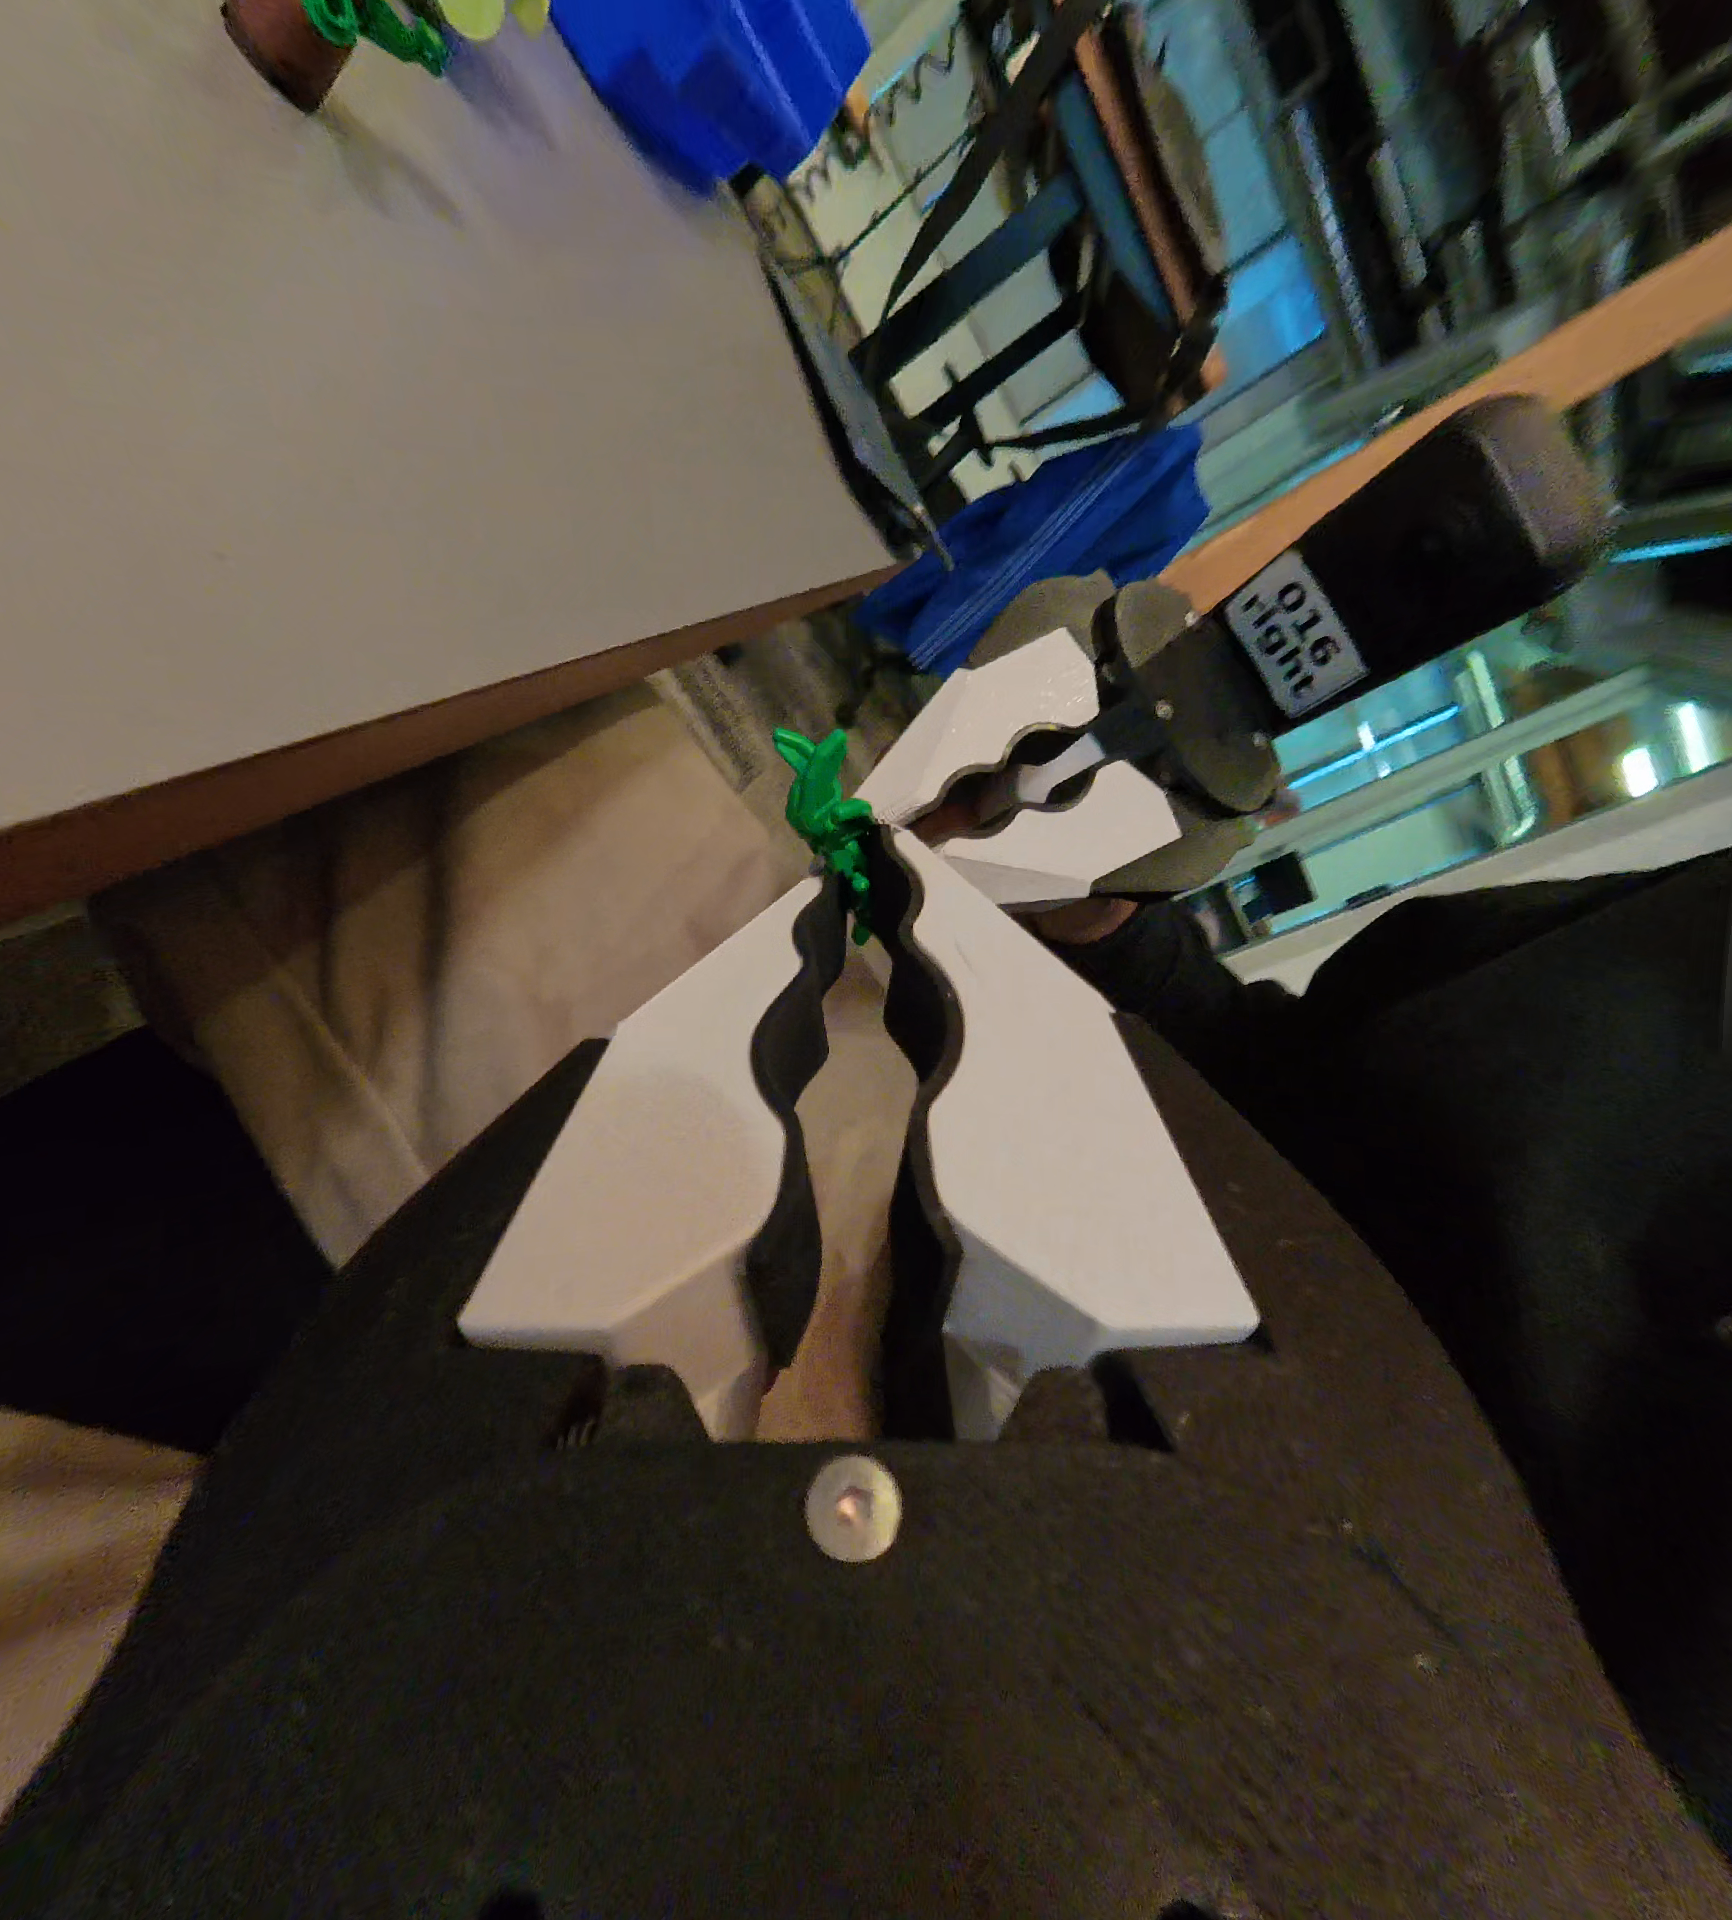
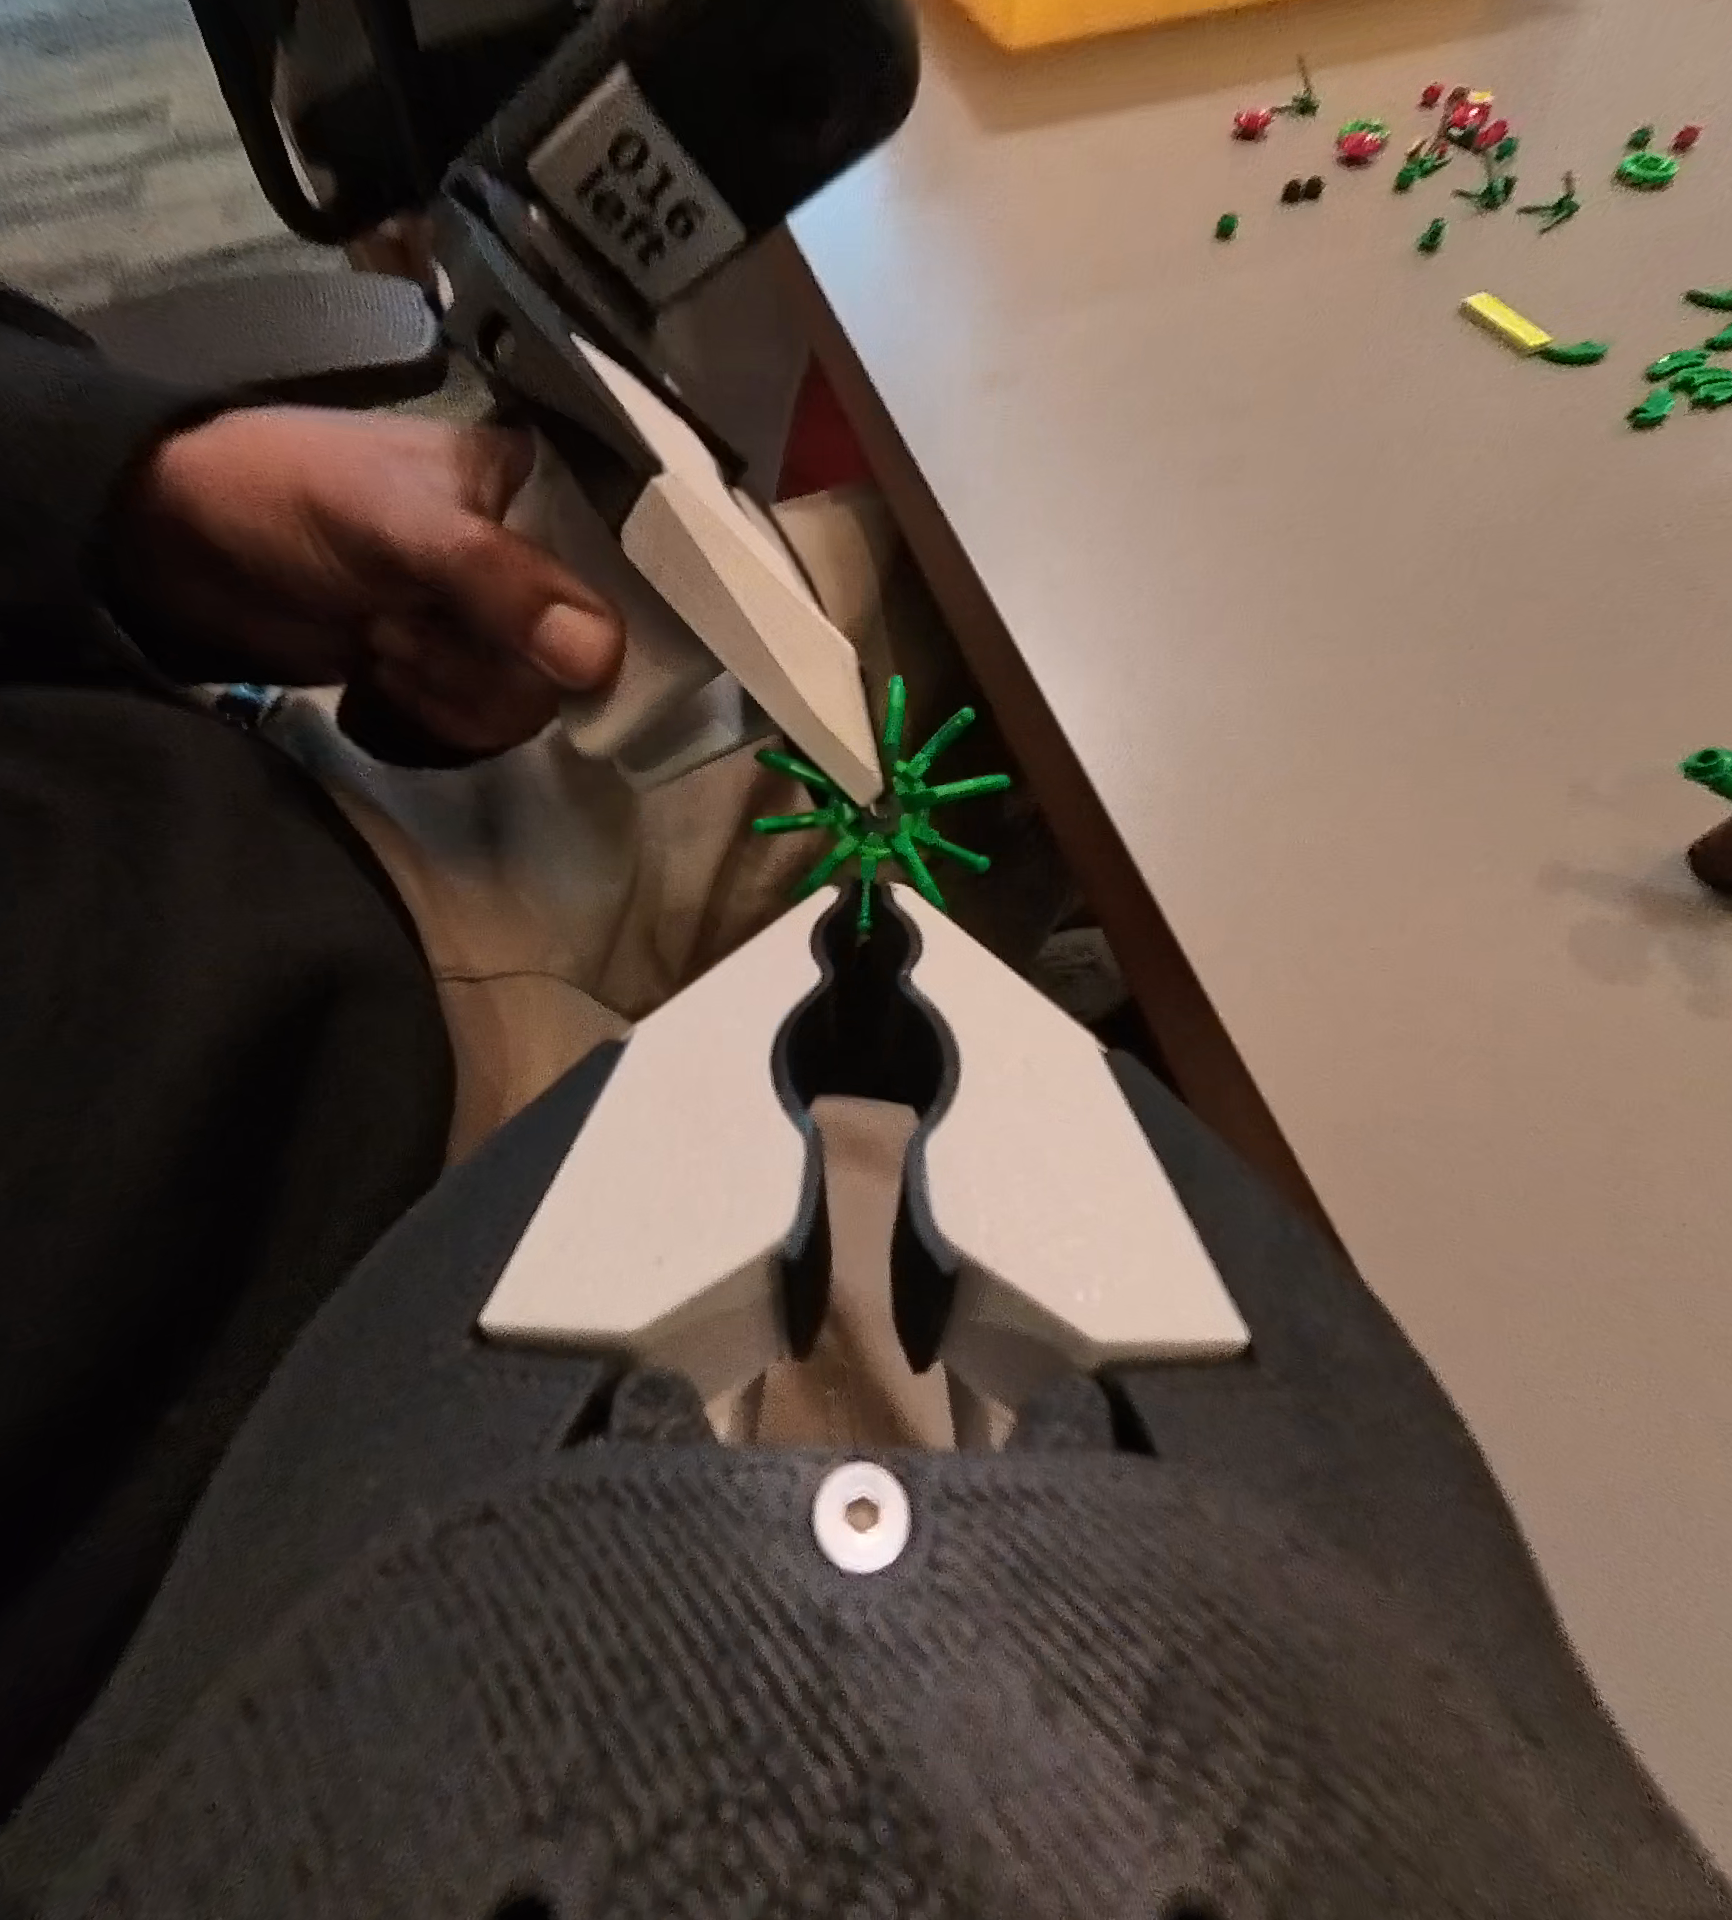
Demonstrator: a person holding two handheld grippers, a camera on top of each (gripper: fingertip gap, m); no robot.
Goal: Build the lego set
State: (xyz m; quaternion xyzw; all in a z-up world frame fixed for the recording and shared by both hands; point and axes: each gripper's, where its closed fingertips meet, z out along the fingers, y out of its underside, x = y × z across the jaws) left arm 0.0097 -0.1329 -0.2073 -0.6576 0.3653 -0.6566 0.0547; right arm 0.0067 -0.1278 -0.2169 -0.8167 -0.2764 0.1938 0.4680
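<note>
Beside the counter (image 2: 1309,727) edge, off its surface, we hold a green spiky lego piece (image 2: 877,821) between both tools. Our right tool (image 2: 864,902) is pinched on one spike of it. Our left tool (image 1: 846,883) is closed on its centre. Loose green and red pieces (image 2: 1464,156) lie on the counter, well apart from the spiky piece.
</note>
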